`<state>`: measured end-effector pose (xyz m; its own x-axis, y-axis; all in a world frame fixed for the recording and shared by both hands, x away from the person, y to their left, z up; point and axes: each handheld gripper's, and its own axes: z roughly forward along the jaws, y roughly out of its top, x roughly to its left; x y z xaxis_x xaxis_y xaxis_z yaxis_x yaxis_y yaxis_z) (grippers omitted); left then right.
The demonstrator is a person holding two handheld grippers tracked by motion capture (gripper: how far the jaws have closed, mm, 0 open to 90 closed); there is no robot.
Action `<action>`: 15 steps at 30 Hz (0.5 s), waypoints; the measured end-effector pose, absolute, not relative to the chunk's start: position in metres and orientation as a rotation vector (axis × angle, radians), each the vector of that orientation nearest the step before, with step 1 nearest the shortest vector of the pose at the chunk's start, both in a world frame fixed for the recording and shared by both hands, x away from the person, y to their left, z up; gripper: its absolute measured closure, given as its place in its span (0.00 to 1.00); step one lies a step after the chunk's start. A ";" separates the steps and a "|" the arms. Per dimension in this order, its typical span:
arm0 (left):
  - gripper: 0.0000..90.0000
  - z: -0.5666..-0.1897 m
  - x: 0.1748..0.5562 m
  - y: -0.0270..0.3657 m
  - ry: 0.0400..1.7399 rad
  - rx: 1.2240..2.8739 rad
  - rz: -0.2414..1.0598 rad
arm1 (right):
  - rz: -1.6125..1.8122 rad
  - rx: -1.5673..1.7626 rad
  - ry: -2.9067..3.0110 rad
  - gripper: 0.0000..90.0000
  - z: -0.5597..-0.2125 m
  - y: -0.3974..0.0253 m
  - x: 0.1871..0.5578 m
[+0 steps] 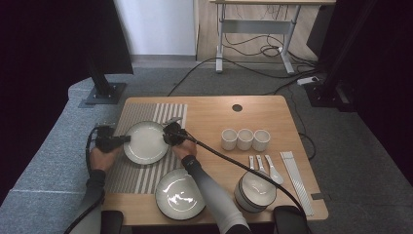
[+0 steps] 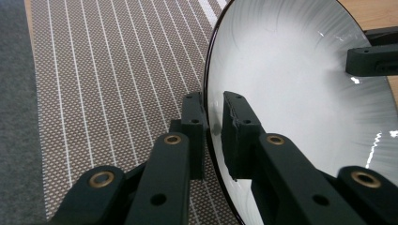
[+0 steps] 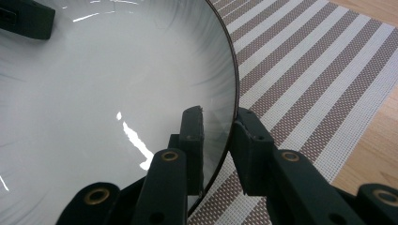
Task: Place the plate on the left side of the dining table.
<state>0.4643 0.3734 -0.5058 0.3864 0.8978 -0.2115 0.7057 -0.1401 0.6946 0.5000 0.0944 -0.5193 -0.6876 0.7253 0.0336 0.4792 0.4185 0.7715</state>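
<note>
We pinched the glossy white round plate (image 1: pixel 145 142) over the striped woven placemat (image 1: pixel 127 171), left gripper (image 1: pixel 125 139) and right gripper (image 1: pixel 166 136) jaws clamping opposite rims; uneven lift risked slipping.

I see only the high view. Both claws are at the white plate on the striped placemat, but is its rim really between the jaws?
Observer: Yes. In the left gripper view, the left claw has one jaw inside the rim of the plate and one outside, closed on it.
Operator: And the right one?
Observer: The same. The right claw pinches the opposite rim, with its inner jaw on the white face and its outer jaw over the placemat.
Operator: Is the rim damaged there?
Observer: No chip shows near either claw. The rim carries a thin dark edge line.
</note>
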 end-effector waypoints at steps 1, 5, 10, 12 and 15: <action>0.88 -0.507 0.465 0.373 1.378 1.907 0.331 | 1.139 1.044 2.373 0.83 -0.520 0.095 0.500; 0.87 -0.509 0.467 0.372 1.374 1.919 0.345 | 1.137 1.053 2.373 0.82 -0.522 0.094 0.502; 0.85 -0.514 0.470 0.372 1.379 1.935 0.350 | 1.099 1.047 2.383 0.80 -0.525 0.097 0.503; 0.84 -0.516 0.470 0.373 1.380 1.933 0.344 | 1.094 1.049 2.385 0.79 -0.527 0.098 0.504; 0.83 -0.521 0.470 0.375 1.388 1.940 0.332 | 1.086 1.054 2.395 0.79 -0.529 0.098 0.505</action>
